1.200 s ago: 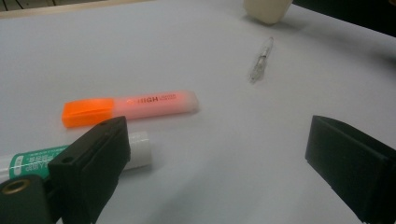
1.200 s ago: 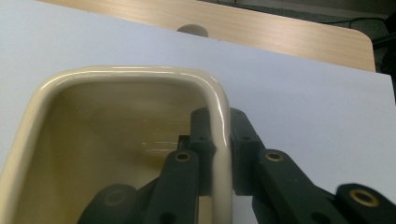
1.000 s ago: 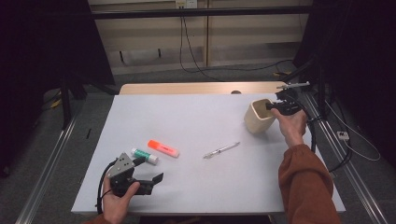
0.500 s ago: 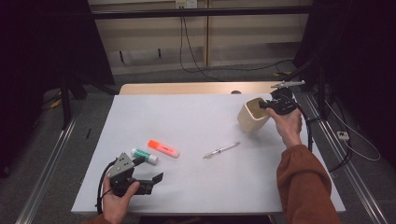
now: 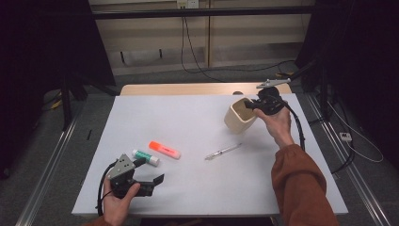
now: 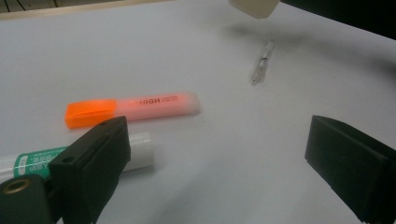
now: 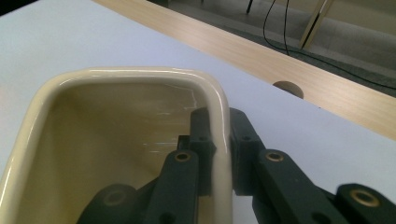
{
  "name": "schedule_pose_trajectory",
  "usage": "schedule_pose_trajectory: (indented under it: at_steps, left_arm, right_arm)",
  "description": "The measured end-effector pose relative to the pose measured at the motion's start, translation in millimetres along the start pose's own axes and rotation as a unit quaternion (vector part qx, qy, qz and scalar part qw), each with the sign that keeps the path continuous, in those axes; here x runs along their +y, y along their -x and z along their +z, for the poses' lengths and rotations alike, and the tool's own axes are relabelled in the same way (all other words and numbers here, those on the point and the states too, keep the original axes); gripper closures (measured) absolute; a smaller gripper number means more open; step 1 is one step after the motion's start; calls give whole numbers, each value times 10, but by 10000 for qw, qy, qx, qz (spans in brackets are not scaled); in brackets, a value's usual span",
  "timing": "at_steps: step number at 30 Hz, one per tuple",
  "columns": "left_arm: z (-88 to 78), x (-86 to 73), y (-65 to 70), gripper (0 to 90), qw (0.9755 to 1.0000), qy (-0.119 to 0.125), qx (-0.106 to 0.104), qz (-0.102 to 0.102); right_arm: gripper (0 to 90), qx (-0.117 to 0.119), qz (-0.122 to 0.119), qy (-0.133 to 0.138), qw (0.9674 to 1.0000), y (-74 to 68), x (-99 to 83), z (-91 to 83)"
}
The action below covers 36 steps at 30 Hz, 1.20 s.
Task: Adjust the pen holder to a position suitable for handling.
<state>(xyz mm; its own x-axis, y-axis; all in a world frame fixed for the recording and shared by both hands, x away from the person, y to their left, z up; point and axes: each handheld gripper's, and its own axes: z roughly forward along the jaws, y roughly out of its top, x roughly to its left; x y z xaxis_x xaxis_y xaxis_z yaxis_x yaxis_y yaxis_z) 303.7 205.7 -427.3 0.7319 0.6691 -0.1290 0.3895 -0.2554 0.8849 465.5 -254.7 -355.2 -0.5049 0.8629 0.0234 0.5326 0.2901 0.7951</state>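
A cream square-mouthed cup (image 5: 239,114) hangs tilted above the table at the far right, and my right gripper (image 5: 254,106) is shut on its wall. In the right gripper view one jaw is inside the cup (image 7: 116,140) and the other outside, pinching the rim at my right gripper (image 7: 218,154). My left gripper (image 5: 149,179) rests near the front left edge, open and holding nothing; its wide-apart fingers (image 6: 93,158) frame the table. Just beyond them lie an orange highlighter (image 6: 133,107), a green-and-white marker (image 6: 84,156) and a clear pen (image 6: 261,65).
The highlighter (image 5: 164,149), marker (image 5: 146,157) and pen (image 5: 222,151) lie on the white tabletop (image 5: 188,122). A wooden strip (image 7: 299,70) with a round hole (image 7: 288,88) runs along the far edge. Dark floor and cables lie beyond.
My right gripper has carried the cup up and to the left, tilting it further. The left hand and the pens have stayed put.
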Motion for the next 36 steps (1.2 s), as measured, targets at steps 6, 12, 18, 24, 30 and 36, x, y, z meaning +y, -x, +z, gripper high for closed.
schedule_pose_trajectory:
  at_steps: [6, 12, 18, 24, 30, 36]
  left_arm:
    - [4, -1, -1, 66, 10000, 8, -14, 3]
    - [-2, 1, -1, 66, 10000, 9, -8, 1]
    - [-6, 0, -2, 66, 10000, 16, -14, -7]
    - [-6, 2, 1, 66, 10000, 7, -20, 6]
    - [-19, 2, -3, 66, 10000, 25, -25, 5]
    - [-28, 5, 1, 66, 10000, 49, -38, 10]
  right_arm:
    - [824, -27, 56, -8, 10000, -99, 38, 62]
    - [824, 110, 6, 21, 9999, -221, 56, 143]
    - [824, 234, -94, 6, 9997, -383, 77, 246]
    - [823, 179, -61, -157, 9997, -553, 133, 378]
    - [823, 555, -455, -30, 9974, -737, 213, 486]
    - [823, 1128, -1122, -75, 9872, -772, 313, 579]
